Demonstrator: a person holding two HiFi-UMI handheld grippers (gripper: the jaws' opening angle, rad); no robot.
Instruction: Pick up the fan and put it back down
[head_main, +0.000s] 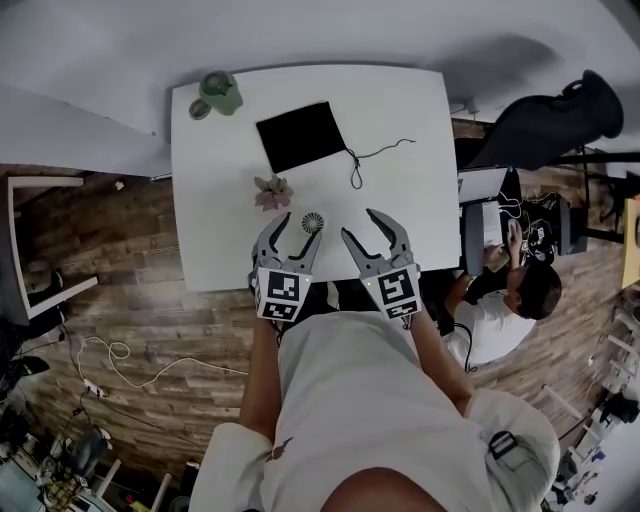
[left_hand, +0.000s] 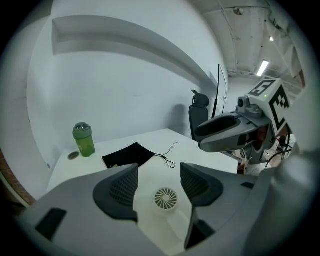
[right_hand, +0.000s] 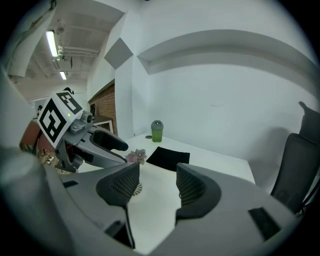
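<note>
A small round white fan (head_main: 313, 222) lies flat on the white table (head_main: 420, 200) near its front edge. My left gripper (head_main: 296, 230) hangs over it, open. In the left gripper view the fan (left_hand: 165, 198) shows in the gap between the two dark pads, and neither pad touches it. Just to the right my right gripper (head_main: 368, 230) stands open with nothing between its fingers. In the right gripper view, my right gripper (right_hand: 157, 187) looks across bare table, a sliver of the fan (right_hand: 137, 188) peeps past one pad, and the left gripper (right_hand: 100, 142) is at the left.
A pink flower ornament (head_main: 272, 190) sits just behind the fan. Farther back lie a black pouch (head_main: 300, 135) with a thin cord (head_main: 370, 160), a green bottle (head_main: 220, 92) and its lid (head_main: 199, 109). A seated person (head_main: 520, 290) and a black chair (head_main: 550, 120) are to the right.
</note>
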